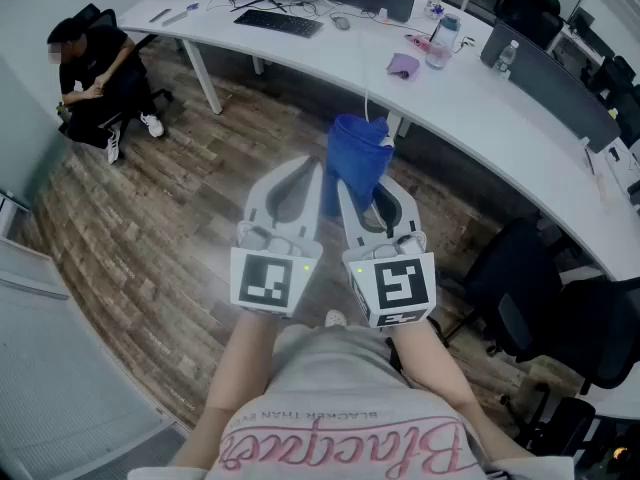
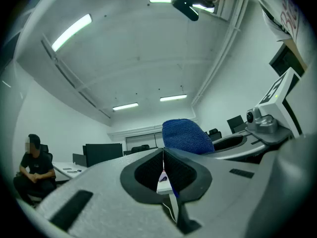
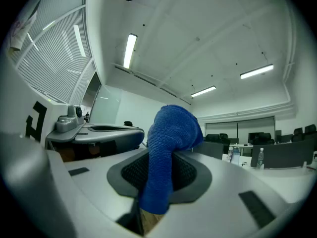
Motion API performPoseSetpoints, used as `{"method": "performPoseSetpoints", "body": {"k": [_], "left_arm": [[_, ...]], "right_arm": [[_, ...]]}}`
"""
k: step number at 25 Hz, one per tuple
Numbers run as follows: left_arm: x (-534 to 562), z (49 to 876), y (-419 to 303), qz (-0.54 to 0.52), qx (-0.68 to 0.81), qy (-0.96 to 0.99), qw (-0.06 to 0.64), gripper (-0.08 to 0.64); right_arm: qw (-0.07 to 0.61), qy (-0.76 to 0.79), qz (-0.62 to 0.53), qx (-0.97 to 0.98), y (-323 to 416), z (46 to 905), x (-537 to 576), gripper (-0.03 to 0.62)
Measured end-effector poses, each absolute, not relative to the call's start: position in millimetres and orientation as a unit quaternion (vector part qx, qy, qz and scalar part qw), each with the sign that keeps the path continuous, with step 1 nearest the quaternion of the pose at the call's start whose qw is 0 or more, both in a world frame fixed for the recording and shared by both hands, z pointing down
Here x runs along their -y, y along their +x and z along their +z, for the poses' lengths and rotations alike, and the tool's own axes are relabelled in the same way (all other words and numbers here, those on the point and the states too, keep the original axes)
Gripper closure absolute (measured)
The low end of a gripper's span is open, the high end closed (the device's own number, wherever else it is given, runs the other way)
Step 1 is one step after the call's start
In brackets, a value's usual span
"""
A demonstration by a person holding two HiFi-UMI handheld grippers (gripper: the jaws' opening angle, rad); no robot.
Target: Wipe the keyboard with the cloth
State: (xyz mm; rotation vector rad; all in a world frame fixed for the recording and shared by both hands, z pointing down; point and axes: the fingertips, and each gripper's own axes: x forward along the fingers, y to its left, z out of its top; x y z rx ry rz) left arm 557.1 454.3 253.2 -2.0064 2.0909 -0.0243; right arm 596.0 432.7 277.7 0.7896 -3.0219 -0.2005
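1. The right claw [image 3: 158, 182] was pinching the blue cloth [image 3: 171, 148]. A thick fold stood up between its jaws and drooped over their tips.
2. The left claw [image 2: 163, 155] was pressed together with nothing in it. The two claws sat side by side, and the cloth [image 2: 185, 135] showed just past the left one.
3. In the head view, both the left claw [image 1: 312, 173] and the right claw [image 1: 362, 196] hung over the wood floor, short of the desk's [image 1: 330, 63] near edge.
4. The keyboard [image 1: 279, 22] lay well apart from them, toward the desk's far left end and in front of a monitor.
5. The cloth [image 1: 355, 163] looked soft, light and limp. It would probably flop rather than push, so a grip low on the bunch, leaving a loose pad ahead of the jaws, seemed best for wiping.
6. The keyboard looked thin and light, so it might slide under a stroke. The empty left claw could steady one edge.
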Motion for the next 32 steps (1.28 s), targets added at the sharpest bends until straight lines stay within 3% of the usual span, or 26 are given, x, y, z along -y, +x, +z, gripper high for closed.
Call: {"method": "performPoseSetpoints", "body": {"k": [32], "left_arm": [[-409.7, 276.8, 525.8, -0.030, -0.756, -0.646, 0.102, 0.554]], "right_arm": [[0.010, 0.188, -0.044, 0.981, 568.6, 300.3, -382.7, 0.503]]}}
